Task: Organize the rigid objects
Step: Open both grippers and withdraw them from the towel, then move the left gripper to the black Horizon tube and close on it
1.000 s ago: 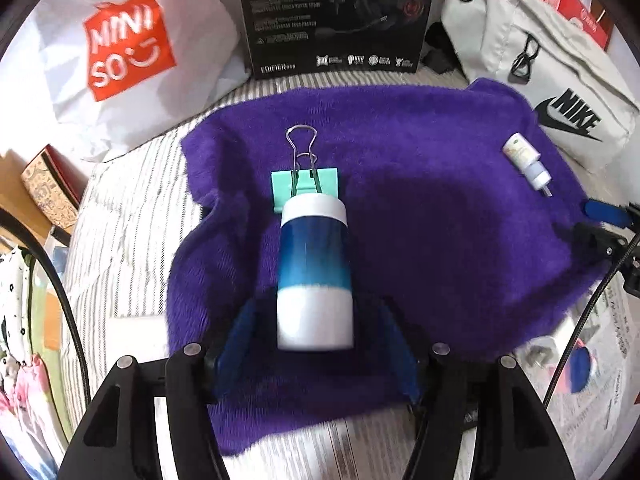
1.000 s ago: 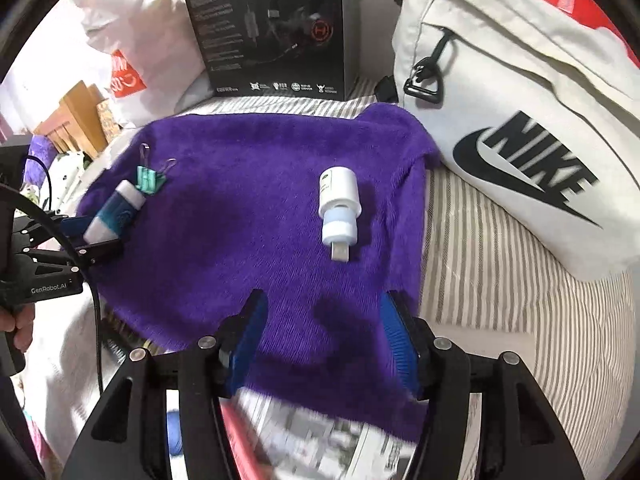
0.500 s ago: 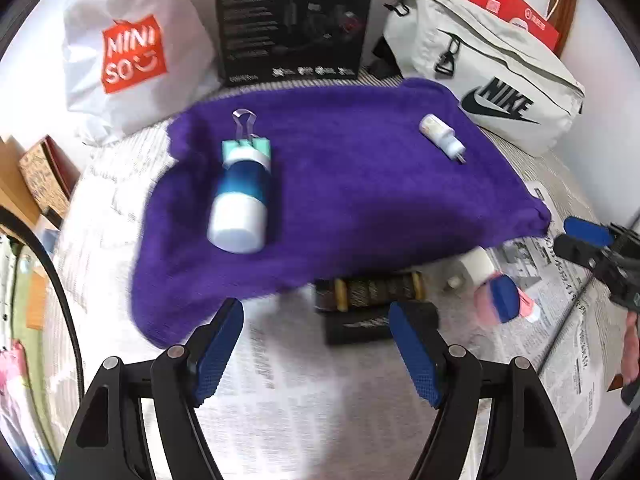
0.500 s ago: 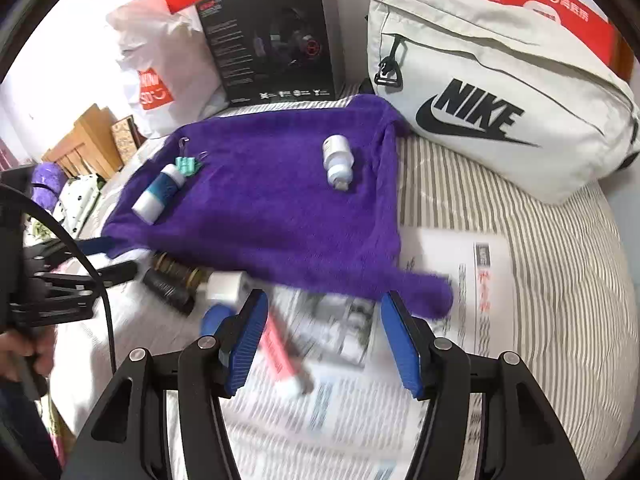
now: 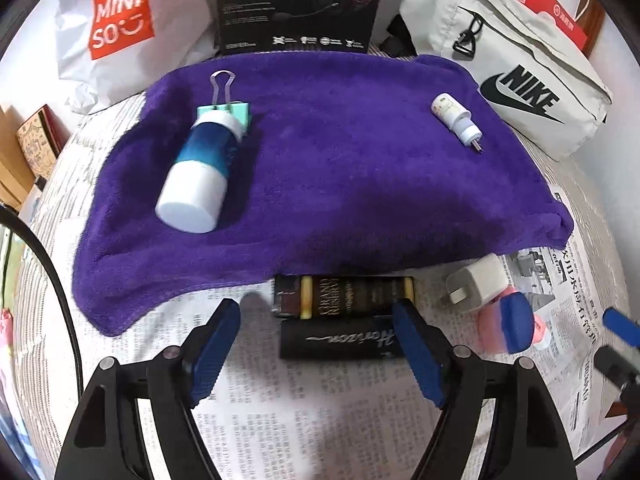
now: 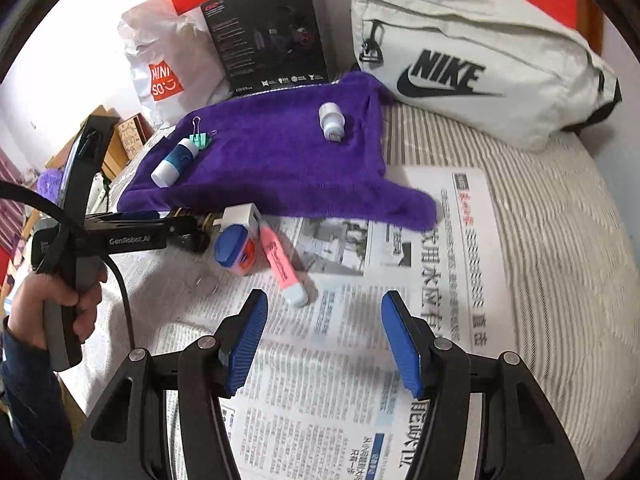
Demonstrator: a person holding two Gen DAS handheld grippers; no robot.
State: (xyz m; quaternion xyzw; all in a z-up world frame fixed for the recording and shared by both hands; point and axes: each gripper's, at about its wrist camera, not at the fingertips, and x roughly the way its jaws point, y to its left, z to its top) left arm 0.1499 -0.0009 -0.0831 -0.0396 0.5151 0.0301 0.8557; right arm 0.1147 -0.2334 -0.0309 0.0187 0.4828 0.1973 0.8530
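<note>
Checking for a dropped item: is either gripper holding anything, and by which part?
Nothing is held. The left gripper, jaws opening, and the right gripper are both empty.

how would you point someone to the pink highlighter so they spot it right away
Start at the purple towel and drop to the newspaper spread below its near edge. The pink highlighter lies there beside a blue-capped jar: it is the only long, slim pink stick, with a white end.

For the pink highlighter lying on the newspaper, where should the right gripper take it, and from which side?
Probably mid-barrel, from above. The pink highlighter lies flat on the newspaper, its pale cap end toward the right gripper, which is open and empty. Turn the fingers across the slim barrel; the upper end lies close to the blue-capped jar, so stay nearer the cap.
</note>
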